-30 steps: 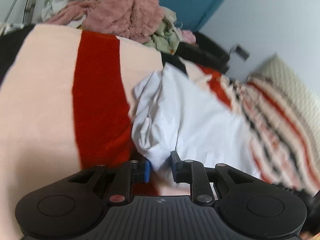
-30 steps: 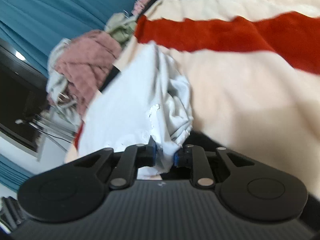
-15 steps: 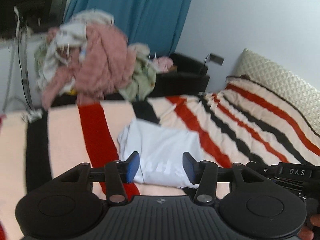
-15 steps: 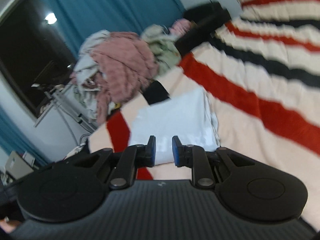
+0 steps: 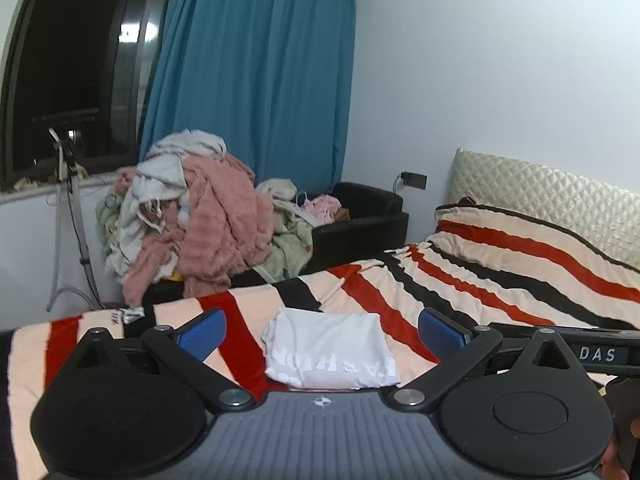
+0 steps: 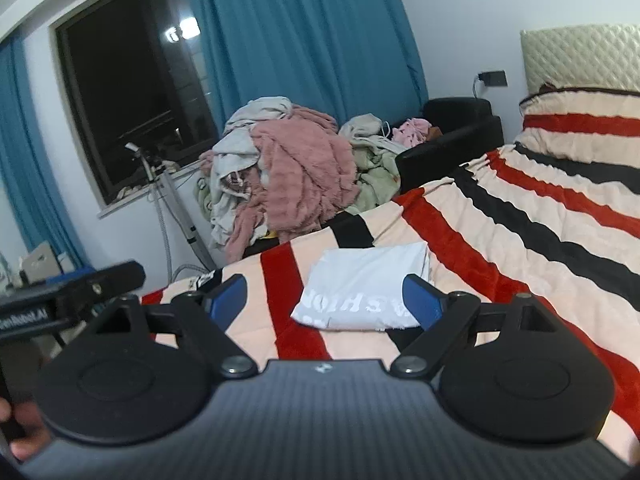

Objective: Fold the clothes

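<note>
Looking ahead, we see the folded white T-shirt [image 5: 330,350] lying flat on the striped blanket [image 5: 500,280], centred before both grippers, nearer the left gripper [image 5: 322,334]; the right gripper [image 6: 325,298] also gapes empty.

Folded white shirt [image 5: 330,347] flat on bed

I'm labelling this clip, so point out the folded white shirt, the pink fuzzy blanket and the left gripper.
folded white shirt [image 5: 328,346], left wrist view, middle of its top face
pink fuzzy blanket [image 6: 304,168], right wrist view, its draped front
left gripper [image 5: 320,330], left wrist view, midway between fingertips
</note>
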Demonstrator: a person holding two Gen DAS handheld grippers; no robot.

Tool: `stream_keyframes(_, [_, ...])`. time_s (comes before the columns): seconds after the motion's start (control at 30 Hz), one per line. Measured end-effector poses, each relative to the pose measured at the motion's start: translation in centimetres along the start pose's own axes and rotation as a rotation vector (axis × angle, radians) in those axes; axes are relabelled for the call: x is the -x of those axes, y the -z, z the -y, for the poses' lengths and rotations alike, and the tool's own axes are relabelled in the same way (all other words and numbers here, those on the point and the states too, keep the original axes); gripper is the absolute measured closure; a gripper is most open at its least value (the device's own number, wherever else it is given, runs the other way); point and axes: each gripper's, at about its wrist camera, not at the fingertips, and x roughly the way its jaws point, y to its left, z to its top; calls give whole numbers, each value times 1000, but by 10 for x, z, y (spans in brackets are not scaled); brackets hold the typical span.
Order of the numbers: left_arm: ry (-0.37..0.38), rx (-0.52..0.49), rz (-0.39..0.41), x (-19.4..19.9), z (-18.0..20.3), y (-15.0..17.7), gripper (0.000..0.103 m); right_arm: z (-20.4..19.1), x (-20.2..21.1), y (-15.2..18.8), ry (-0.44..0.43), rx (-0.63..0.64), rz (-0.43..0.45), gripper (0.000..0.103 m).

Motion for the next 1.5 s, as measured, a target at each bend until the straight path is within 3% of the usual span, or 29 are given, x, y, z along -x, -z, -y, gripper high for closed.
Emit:
stream_keyframes(0.3, [-56, 42, 67, 67, -8, 58, 0, -23, 24, 53, -4, 70, 71, 17])
stream_keyframes(0.43, [-79, 44, 74, 74, -12, 80, 0, -29, 24, 75, 1, 93, 101, 17])
stream_keyframes(0.83, [-105, 68, 22, 40, -29, 124, 0, -40, 0, 123, 54, 183, 145, 17])
stream_keyframes(1.5, [-153, 55, -23, 21, -33, 135, 0, -42, -12, 130, 92, 178, 107, 17])
